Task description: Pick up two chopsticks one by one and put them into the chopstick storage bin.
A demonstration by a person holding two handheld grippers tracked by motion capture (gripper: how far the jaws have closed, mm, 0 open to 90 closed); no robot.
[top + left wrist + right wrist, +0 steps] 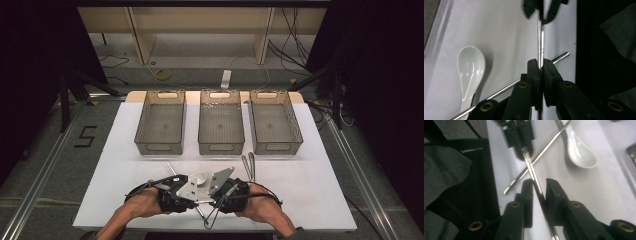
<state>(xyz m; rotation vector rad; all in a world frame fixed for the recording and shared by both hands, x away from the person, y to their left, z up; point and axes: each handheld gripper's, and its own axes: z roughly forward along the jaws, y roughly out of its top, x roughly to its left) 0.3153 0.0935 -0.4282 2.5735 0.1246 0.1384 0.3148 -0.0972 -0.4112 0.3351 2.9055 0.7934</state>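
The left gripper (540, 65) clamps one metal chopstick (540, 37) at the table's (125, 165) near edge. The right gripper (539, 182) straddles it, jaws narrowly apart. All three baskets (161, 122) stand empty; sorting appears unstarted.

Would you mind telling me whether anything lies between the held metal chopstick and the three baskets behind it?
The white spoon and a pair of tongs lie between the chopstick and the baskets; lifted, the chopstick would likely clear both.
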